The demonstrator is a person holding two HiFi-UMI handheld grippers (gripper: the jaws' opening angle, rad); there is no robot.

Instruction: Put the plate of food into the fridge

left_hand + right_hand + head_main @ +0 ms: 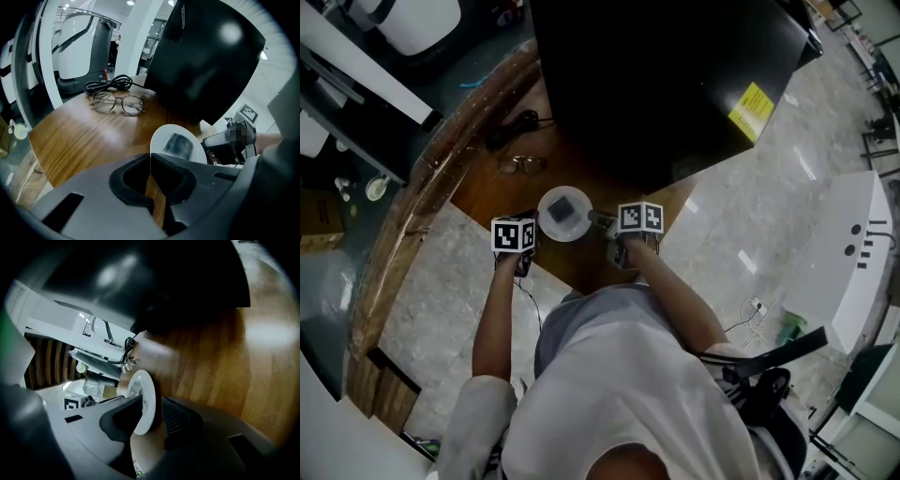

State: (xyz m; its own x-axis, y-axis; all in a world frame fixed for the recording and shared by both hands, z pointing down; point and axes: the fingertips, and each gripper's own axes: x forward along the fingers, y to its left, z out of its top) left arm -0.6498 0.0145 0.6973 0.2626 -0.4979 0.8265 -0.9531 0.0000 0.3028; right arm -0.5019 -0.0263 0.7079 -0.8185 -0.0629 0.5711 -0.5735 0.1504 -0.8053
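A white plate [565,214] with a dark grey square piece of food [566,209] rests on the wooden table [487,192], just in front of the black fridge [666,75]. My right gripper [602,223] is at the plate's right side. In the right gripper view the plate's rim [144,394] stands between the jaws of my right gripper [151,401], open, with a slim gap at the outer pad. My left gripper [528,246] sits just left of the plate. In the left gripper view my left gripper [151,159] is shut on nothing, with the plate [161,140] and food [178,144] just ahead.
A pair of glasses [522,165] [117,103] and a coiled black cable [514,127] [108,85] lie on the table behind the plate, to the left. The fridge's dark front [211,61] looms close behind. The table's curved edge [403,225] runs along the left.
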